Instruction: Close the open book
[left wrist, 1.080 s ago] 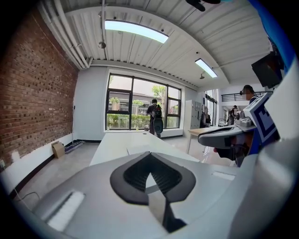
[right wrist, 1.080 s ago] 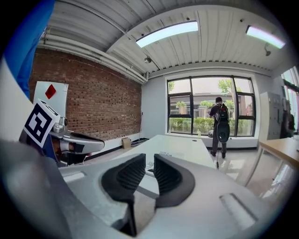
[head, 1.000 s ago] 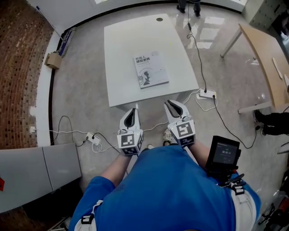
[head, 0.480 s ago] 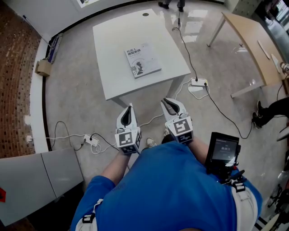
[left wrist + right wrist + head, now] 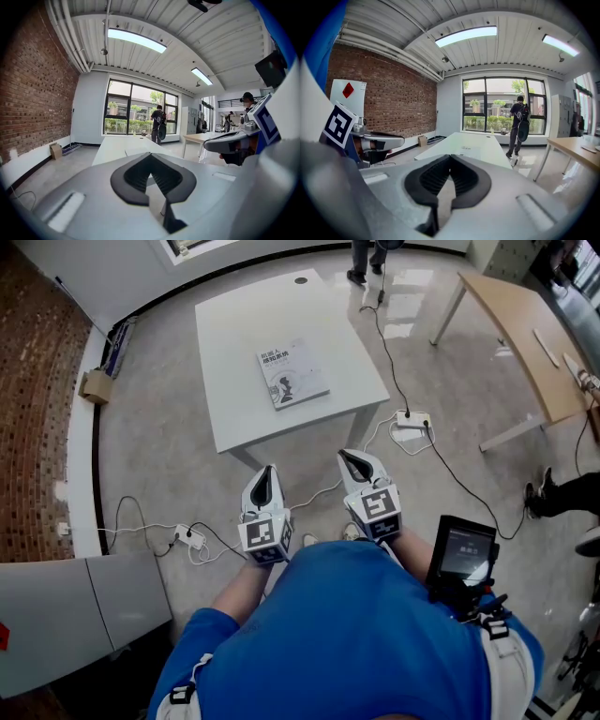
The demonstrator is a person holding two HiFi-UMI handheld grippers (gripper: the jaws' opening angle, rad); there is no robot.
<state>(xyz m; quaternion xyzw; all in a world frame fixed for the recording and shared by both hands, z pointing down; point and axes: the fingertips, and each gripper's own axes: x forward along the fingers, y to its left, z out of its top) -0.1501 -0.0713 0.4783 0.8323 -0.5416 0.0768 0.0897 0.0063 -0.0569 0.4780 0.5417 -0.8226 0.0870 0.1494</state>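
Observation:
The book [image 5: 292, 372] lies closed, cover up, on the white table [image 5: 236, 418]; it shows small in the right gripper view [image 5: 469, 148]. Both grippers hang over the floor short of the table's near edge, far from the book. My left gripper [image 5: 266, 471] is shut, its tips meeting with nothing between them [image 5: 151, 155]. My right gripper [image 5: 349, 457] has its jaws closing to a touch, and nothing lies between them [image 5: 450, 157].
A wooden table [image 5: 525, 324] stands at the right. Power strips [image 5: 411, 420] [image 5: 187, 532] and cables lie on the floor by the white table. A cardboard box [image 5: 94, 385] sits by the brick wall. A person [image 5: 519, 123] stands beyond the table's far end.
Both grippers have drawn back a little from the table's near edge. The right gripper's jaws, slightly apart before, have come together. The book has not moved.

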